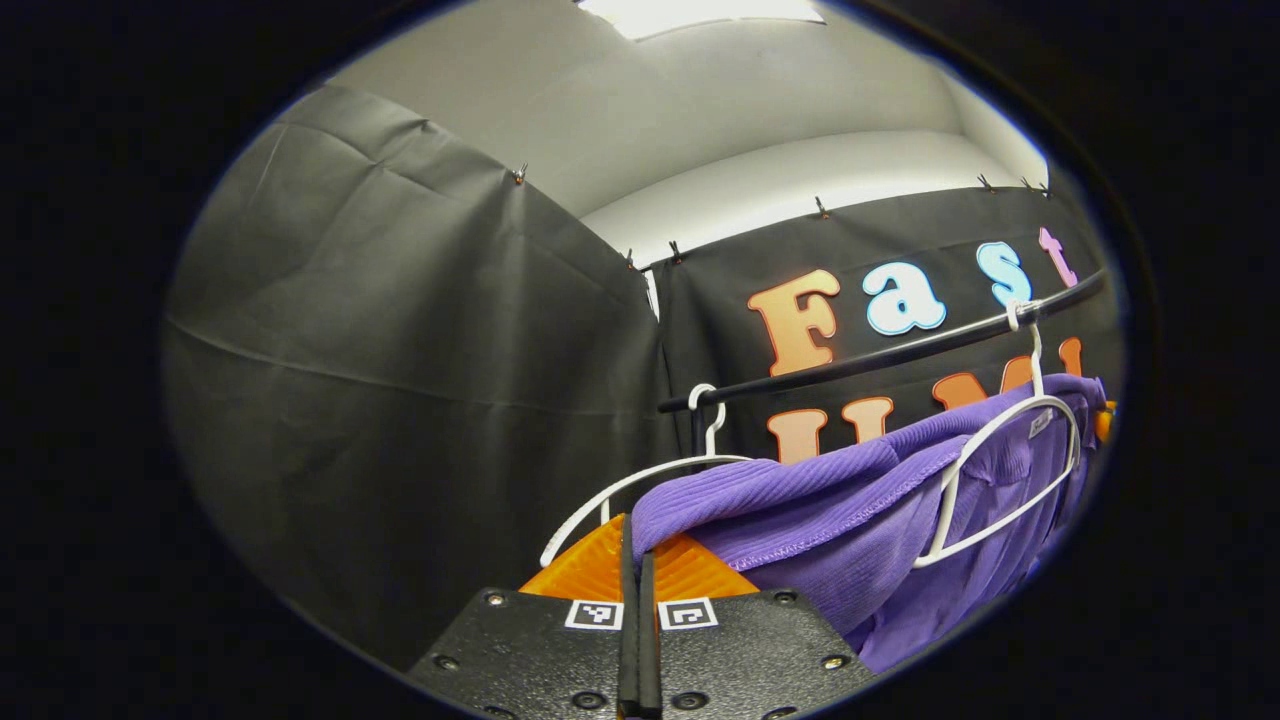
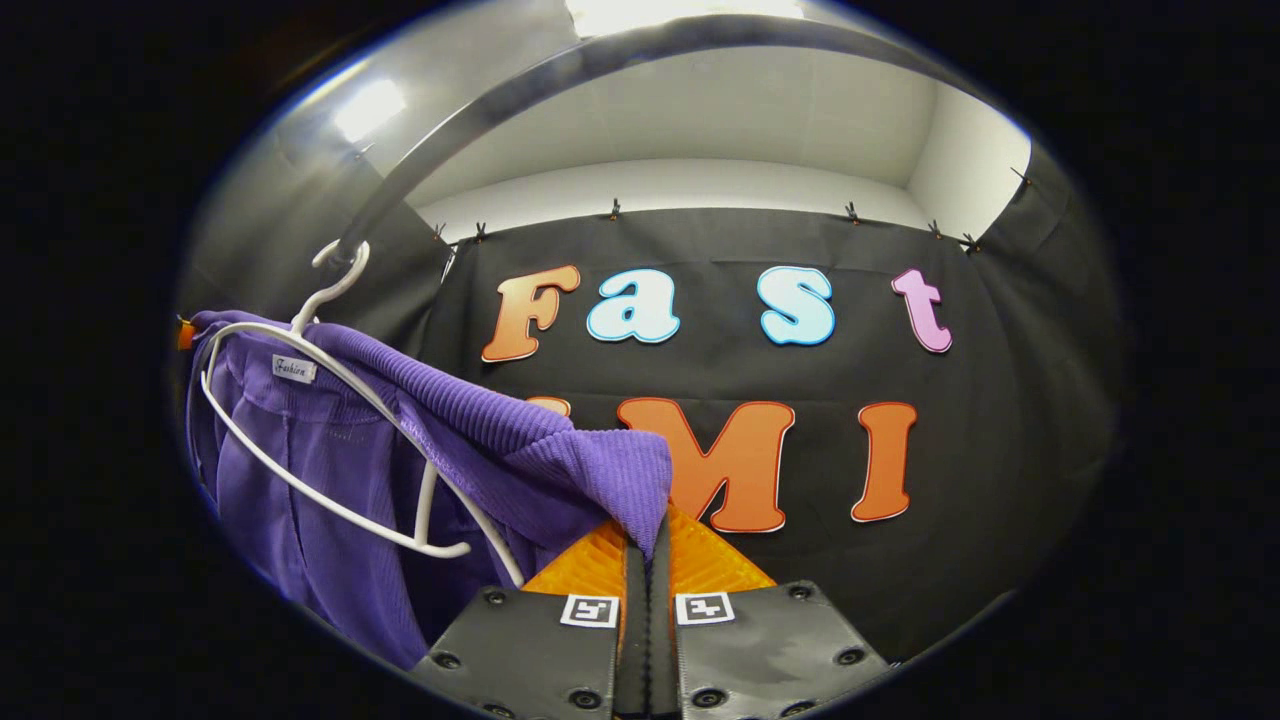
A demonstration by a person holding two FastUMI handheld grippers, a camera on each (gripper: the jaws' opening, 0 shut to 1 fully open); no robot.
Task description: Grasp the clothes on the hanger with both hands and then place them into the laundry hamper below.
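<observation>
Left gripper (image 1: pixel 637 560): fingers pressed together at the bottom of the left gripper view, pinching a ribbed corner of the garment (image 1: pixel 800 510) between them.
Right gripper (image 2: pixel 648 545): fingers closed the same way in the right gripper view, clamped on the opposite corner of the garment (image 2: pixel 560 450), which folds over the fingertips.
Garment: purple ribbed knit, stretched between the two grippers and draped over the hanger; a small label sits at its collar.
Hanger (image 1: pixel 1000 470): white wire, tilted, hook over the rail; the garment's neck area hangs through its loop. In the right gripper view the hanger (image 2: pixel 330 440) sits at the left, its hook caught on the rail above.
Second hanger (image 1: pixel 640 480): white, bare, hooked on the rail near its left end, just beside the left gripper.
Rail (image 1: pixel 880 355): dark bar running across in front of the cloth wall; in the right gripper view the rail (image 2: pixel 560 75) arcs overhead.
Hamper: cannot tell where it stands.
</observation>
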